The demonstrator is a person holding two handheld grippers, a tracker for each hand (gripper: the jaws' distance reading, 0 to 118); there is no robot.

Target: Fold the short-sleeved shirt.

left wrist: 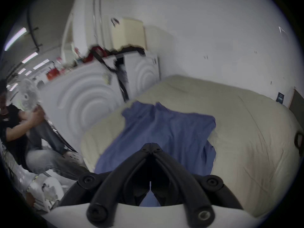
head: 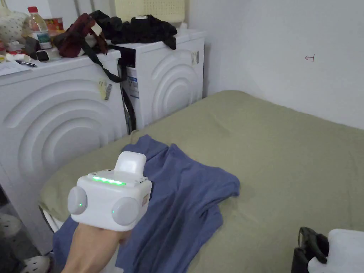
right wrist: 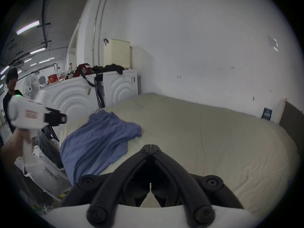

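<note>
A blue short-sleeved shirt [head: 185, 199] lies crumpled on the near left part of the olive bed [head: 284, 153], its lower end hanging over the bed's edge. A hand holds my left gripper [head: 117, 192] in the air above the shirt's left side. In the left gripper view its black jaws [left wrist: 150, 145] are shut tip to tip, with nothing between them and the shirt [left wrist: 164, 129] spread beyond. My right gripper [right wrist: 150, 146] is shut too, empty, over bare sheet just right of the shirt [right wrist: 98, 137]. It shows in the head view's bottom right corner [head: 307, 245].
Two white washing machines [head: 64, 117] stand close along the bed's left side, with a bag, bottles and dark clothes on top. A white wall [head: 284, 53] runs behind the bed. A person [right wrist: 9, 90] and a fan [right wrist: 31, 85] are at the far left.
</note>
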